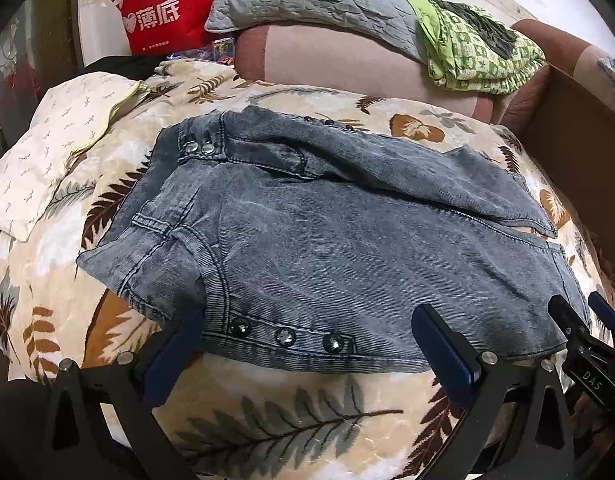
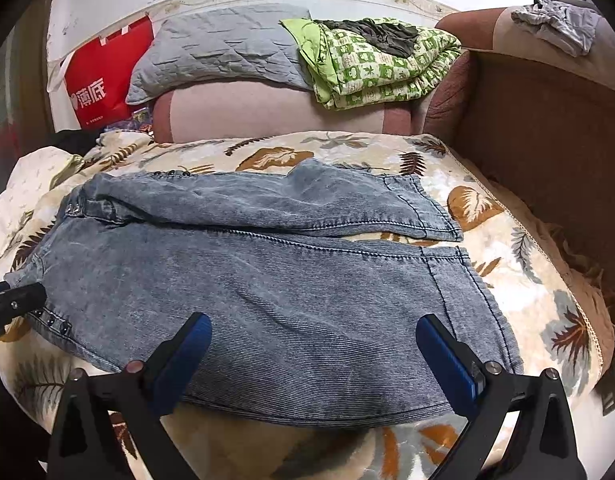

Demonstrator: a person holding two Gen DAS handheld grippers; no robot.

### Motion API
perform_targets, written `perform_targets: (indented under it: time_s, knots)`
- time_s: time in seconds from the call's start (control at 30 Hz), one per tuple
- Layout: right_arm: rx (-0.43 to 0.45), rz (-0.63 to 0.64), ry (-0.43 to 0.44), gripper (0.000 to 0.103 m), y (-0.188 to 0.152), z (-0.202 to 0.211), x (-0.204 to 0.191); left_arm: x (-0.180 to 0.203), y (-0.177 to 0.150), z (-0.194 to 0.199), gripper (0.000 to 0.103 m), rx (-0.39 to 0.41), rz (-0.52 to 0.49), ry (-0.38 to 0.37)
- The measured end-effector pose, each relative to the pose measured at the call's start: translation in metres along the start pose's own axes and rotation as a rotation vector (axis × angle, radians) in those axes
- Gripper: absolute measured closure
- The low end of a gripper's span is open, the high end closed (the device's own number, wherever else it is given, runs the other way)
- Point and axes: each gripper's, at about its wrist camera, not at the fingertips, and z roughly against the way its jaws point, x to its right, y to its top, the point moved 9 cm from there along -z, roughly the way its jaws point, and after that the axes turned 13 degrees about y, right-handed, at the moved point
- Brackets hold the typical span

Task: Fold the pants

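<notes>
Grey-blue denim pants (image 1: 327,240) lie spread flat on a leaf-patterned blanket (image 1: 291,412), waistband at the left and leg hems at the right. They also show in the right wrist view (image 2: 267,280). My left gripper (image 1: 311,348) is open and empty, its jaws wide apart over the near edge by the waistband studs. My right gripper (image 2: 313,356) is open and empty over the near leg. The right gripper also shows at the lower right of the left wrist view (image 1: 587,320). The left gripper's finger (image 2: 15,300) shows at the left edge of the right wrist view.
A cream patterned cloth (image 1: 55,152) lies left of the pants. Behind are a pink sofa cushion (image 2: 275,112), a grey quilted pillow (image 2: 223,52), a green checked blanket (image 2: 379,64) and a red bag (image 2: 103,80). A brown sofa arm (image 2: 547,128) rises on the right.
</notes>
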Motion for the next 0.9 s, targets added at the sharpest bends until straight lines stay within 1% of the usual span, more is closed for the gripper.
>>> perform_targets:
  time_s: [0.1, 0.13, 0.2, 0.23, 0.3, 0.33, 0.4, 0.43, 0.47, 0.5, 0.53, 0.6, 0.67, 0.73, 0.8, 0.83, 0.9]
  knots:
    - [-0.005, -0.015, 0.009, 0.000, -0.001, -0.001, 0.002, -0.011, -0.002, -0.003, 0.000, -0.018, 0.023, -0.002]
    - [-0.015, -0.035, 0.025, 0.000, -0.003, -0.002, 0.003, -0.017, -0.003, -0.004, 0.000, -0.032, 0.040, -0.007]
    - [-0.043, -0.098, 0.089, 0.000, -0.007, -0.004, 0.006, -0.034, -0.005, -0.009, 0.000, -0.066, 0.099, -0.027]
    - [-0.070, -0.178, 0.156, 0.000, -0.012, -0.004, 0.010, -0.046, -0.007, -0.013, 0.000, -0.086, 0.143, -0.036]
    - [-0.096, -0.297, 0.243, 0.000, -0.018, -0.001, 0.016, -0.074, -0.010, -0.022, 0.000, -0.137, 0.256, -0.038]
    - [-0.102, -0.378, 0.292, 0.000, -0.022, 0.002, 0.023, -0.090, -0.013, -0.027, 0.000, -0.161, 0.321, -0.033]
    - [-0.116, -0.489, 0.322, 0.000, -0.031, 0.006, 0.038, -0.118, -0.018, -0.033, 0.000, -0.185, 0.451, -0.026]
    - [-0.124, -0.539, 0.333, 0.000, -0.036, 0.007, 0.045, -0.136, -0.021, -0.035, 0.000, -0.194, 0.541, -0.030]
    - [-0.131, -0.583, 0.349, 0.000, -0.041, 0.009, 0.050, -0.146, -0.022, -0.037, 0.000, -0.199, 0.598, -0.031]
    - [-0.134, -0.628, 0.368, 0.000, -0.045, 0.010, 0.055, -0.159, -0.025, -0.039, 0.000, -0.204, 0.692, -0.041]
    - [-0.141, -0.684, 0.390, 0.000, -0.051, 0.012, 0.061, -0.166, -0.026, -0.041, 0.000, -0.212, 0.748, -0.053]
    - [-0.147, -0.735, 0.394, 0.000, -0.055, 0.013, 0.070, -0.168, -0.020, -0.047, 0.000, -0.236, 0.783, -0.076]
    - [-0.153, -0.799, 0.406, 0.000, -0.061, 0.012, 0.080, -0.169, -0.014, -0.056, 0.000, -0.248, 0.784, -0.087]
    - [-0.152, -0.845, 0.414, 0.002, -0.064, 0.009, 0.087, -0.167, -0.009, -0.064, 0.000, -0.276, 0.810, -0.104]
    - [-0.142, -0.892, 0.409, 0.005, -0.068, 0.010, 0.096, -0.169, -0.007, -0.072, 0.002, -0.287, 0.822, -0.093]
    - [-0.129, -0.935, 0.412, 0.007, -0.070, 0.011, 0.103, -0.170, -0.004, -0.075, 0.003, -0.287, 0.826, -0.083]
    - [-0.108, -0.998, 0.400, 0.016, -0.074, 0.014, 0.117, -0.171, 0.002, -0.074, 0.019, -0.270, 0.821, -0.078]
